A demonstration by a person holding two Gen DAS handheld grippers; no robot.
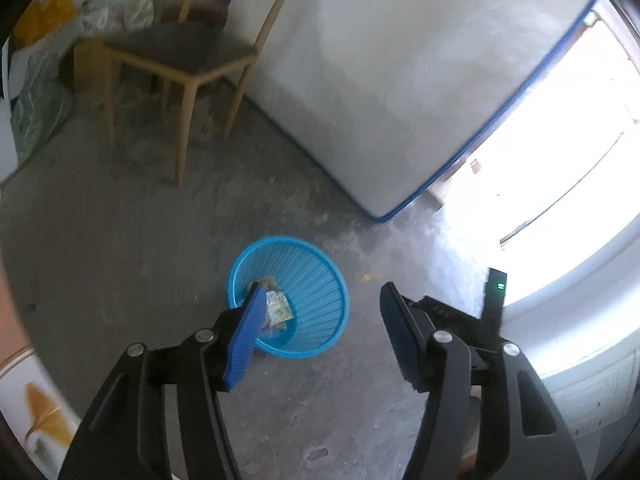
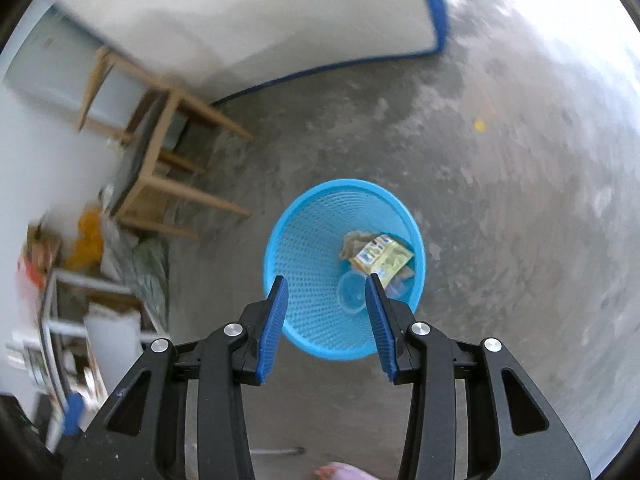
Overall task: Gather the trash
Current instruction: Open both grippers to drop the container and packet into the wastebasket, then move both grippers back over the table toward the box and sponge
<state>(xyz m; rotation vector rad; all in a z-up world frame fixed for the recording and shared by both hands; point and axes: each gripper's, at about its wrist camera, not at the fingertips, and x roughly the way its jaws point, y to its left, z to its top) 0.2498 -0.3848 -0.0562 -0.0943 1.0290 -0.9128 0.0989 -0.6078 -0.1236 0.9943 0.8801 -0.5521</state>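
left tongs (image 1: 320,292): released, empty | right tongs (image 2: 326,282): released, empty, above bin (image 2: 304,240)

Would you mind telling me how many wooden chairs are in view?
1. The wooden chair stands on the floor beside the white mattress, beyond the blue basket; clutter behind may hide others.

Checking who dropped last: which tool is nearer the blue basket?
Right. The right tool hangs open directly over the blue basket; the left tool, also open, hangs beside it.
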